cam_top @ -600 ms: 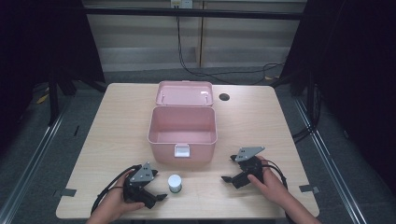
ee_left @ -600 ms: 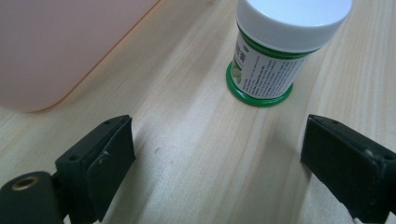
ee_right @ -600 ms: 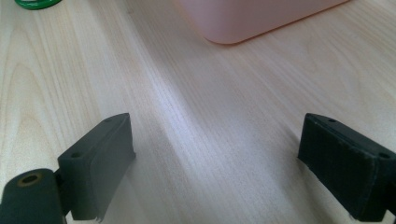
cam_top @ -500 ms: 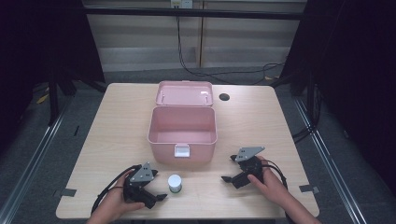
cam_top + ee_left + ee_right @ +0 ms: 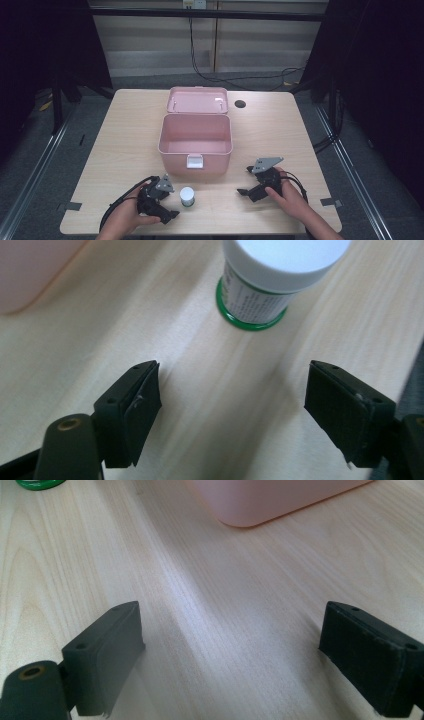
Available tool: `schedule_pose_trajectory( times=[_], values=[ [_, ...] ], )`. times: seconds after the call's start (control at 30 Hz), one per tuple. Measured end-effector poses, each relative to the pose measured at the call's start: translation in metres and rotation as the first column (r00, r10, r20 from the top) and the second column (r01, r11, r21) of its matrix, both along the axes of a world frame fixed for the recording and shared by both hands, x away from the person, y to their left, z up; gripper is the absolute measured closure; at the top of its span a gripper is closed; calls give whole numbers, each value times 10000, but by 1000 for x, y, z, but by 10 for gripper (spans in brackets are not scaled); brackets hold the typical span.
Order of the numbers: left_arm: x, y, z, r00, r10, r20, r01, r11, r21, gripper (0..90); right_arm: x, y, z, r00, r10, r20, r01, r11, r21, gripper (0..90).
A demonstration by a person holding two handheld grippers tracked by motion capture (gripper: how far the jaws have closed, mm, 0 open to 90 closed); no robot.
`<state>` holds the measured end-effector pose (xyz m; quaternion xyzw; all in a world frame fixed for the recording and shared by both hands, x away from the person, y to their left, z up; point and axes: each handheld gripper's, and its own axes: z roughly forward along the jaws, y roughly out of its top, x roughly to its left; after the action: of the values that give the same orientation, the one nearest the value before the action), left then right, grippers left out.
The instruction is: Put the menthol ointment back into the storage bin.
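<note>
A small white-capped bottle [image 5: 187, 196] with a green base stands upright on the wooden table [image 5: 125, 135], in front of the open pink box [image 5: 195, 142]. My left gripper [image 5: 172, 200] sits just left of the bottle, open, jaws pointing at it. In the left gripper view the bottle [image 5: 272, 280] stands a little beyond the open left gripper [image 5: 232, 385], apart from both pads. My right gripper [image 5: 244, 181] rests at the front right, open, with bare table between the jaws. In the right gripper view the right gripper [image 5: 232, 630] faces the pink box [image 5: 270, 495], with the bottle's base [image 5: 35, 484] at top left.
The box's lid [image 5: 197, 100] lies back, hinged open toward the far side. A latch [image 5: 194, 161] hangs on the box's front wall. A dark round hole [image 5: 240, 104] is in the table's far right. Cables trail from both grippers toward the front edge.
</note>
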<state>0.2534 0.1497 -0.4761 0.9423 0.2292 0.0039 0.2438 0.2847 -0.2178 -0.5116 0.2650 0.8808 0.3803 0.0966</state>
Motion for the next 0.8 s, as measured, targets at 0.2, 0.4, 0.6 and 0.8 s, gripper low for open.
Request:
schedule_pose_trajectory(
  times=[0.2,0.4,0.6,0.8],
  values=[
    [3,-12,12,9987,157,-478,-153,9998,83,250,0,0,0,10000,4,9,-4,10000,-3,97],
    [7,-30,22,9975,65,-709,-40,9994,356,283,0,0,0,10000,0,-1,0,10000,-1,97],
    [13,-43,29,9969,-124,-772,184,9968,783,338,0,0,0,10000,0,1,0,10000,-3,97],
    [18,-52,30,9959,-118,-896,213,9942,1056,386,0,0,0,10000,2,8,-2,10000,-5,97]
  ],
)
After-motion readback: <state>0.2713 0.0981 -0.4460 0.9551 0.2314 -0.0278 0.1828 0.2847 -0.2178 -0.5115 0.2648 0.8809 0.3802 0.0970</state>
